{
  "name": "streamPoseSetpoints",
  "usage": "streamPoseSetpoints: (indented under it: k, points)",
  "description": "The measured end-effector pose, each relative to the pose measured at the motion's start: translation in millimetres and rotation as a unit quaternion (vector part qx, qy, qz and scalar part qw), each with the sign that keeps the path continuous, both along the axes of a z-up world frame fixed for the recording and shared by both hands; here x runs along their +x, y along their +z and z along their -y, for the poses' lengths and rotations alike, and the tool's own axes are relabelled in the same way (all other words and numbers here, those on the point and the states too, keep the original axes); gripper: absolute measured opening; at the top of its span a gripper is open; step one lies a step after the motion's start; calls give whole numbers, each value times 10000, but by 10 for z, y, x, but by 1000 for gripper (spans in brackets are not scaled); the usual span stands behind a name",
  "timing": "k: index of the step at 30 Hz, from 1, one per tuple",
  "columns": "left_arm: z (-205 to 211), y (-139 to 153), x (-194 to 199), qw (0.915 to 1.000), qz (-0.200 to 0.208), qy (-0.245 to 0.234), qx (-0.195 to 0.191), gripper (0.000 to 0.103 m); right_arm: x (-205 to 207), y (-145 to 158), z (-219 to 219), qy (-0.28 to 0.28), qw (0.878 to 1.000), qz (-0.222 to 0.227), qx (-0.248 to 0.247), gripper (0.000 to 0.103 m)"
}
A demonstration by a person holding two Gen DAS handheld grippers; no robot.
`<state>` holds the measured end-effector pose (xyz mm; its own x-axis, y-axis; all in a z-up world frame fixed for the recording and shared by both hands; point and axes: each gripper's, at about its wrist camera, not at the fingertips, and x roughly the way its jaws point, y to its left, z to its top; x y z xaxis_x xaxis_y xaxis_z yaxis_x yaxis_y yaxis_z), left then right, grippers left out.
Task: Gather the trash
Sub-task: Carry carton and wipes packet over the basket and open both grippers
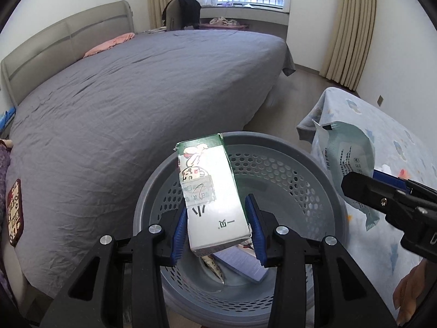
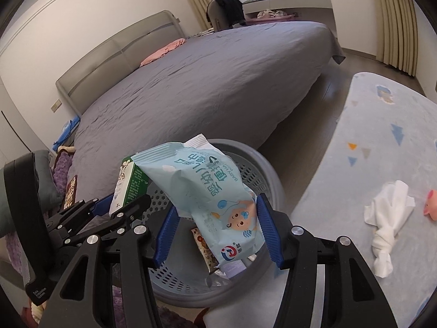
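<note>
Meanwhile, both tools hang over a round grey perforated plastic basket [image 1: 273,164] standing on the floor between a bed with a grey cover [image 1: 136,95] and a pale blue patterned mat [image 2: 382,136]. Held by a person, the left tool [image 1: 218,227] grips a white-and-green cardboard carton [image 1: 210,191] by its lower end, its blue pads pressed to both sides, with the carton leaning up over the basket's opening. Beside it, the right tool [image 2: 215,235] clamps a light blue plastic wet-wipe packet [image 2: 207,191], crumpled and printed with a cartoon baby, just above the same rim. Neither piece has been let go yet. Inside the basket lie at least a printed snack wrapper [image 2: 204,248] and a pale lilac flat packet [image 1: 243,265], so part of the collecting looks done. Apparently left to gather is a knotted white cloth or tissue [image 2: 387,224] on the mat, near a small pink toy [image 2: 431,207] that may not be rubbish at all. Judging from this, the job is well underway, with two drops pending and one or more pickups to follow.
</note>
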<state>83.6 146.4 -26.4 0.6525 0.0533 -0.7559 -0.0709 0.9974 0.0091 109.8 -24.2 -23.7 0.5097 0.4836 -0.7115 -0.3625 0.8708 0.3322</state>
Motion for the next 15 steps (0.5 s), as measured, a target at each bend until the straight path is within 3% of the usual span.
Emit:
streamPoseSetpoints:
  k: [5,7,9,15]
  points:
    - [-60,-1,2,9997,16,209,83,44,41,-61,-59,89,9999,-95,-50,56]
    - [-66,7,-14,9996,37,256,115,59,51,-71,-44,51,9999,-123,-10,64]
    - [-83,23,-30,9995,88,291,93,64,49,-71,-35,-1,9999,-112,32,71]
    - [-103,26,-48,9994,113,322,57,64,25,-82,-43,-57,9999,-86,-53,71]
